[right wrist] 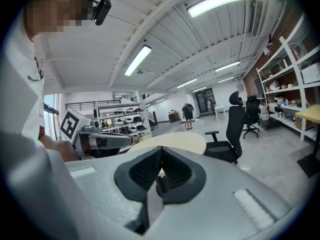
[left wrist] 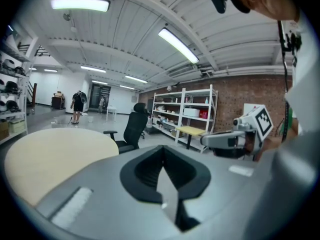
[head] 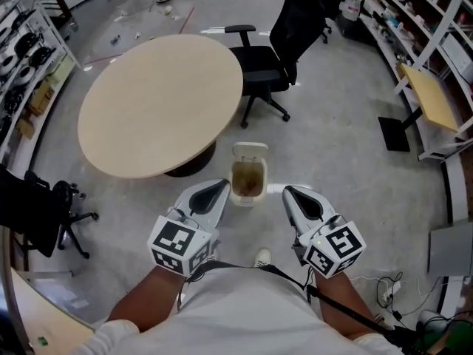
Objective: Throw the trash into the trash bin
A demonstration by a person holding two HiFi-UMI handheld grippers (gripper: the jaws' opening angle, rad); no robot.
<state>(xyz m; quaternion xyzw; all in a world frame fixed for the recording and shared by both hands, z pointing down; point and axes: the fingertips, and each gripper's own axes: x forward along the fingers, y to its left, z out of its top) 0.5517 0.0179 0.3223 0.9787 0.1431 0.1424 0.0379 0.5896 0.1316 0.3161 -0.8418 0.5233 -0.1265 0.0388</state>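
Lower centre: left tongs (head: 219, 188) and right tongs (head: 290, 193) both pinched together, gripping nothing, flanking small white open-lidded plastic trash bin (head: 249, 152) on grey concrete floor (head: 332, 146).

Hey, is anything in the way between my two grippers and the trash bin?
Nothing visible. The trash bin stands lid-up just ahead of the left hand-held gripper and right hand-held gripper; the round table sits off to its left.

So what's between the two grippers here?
In the head view, the open trash bin shows between the left gripper and right gripper, on the floor below them.
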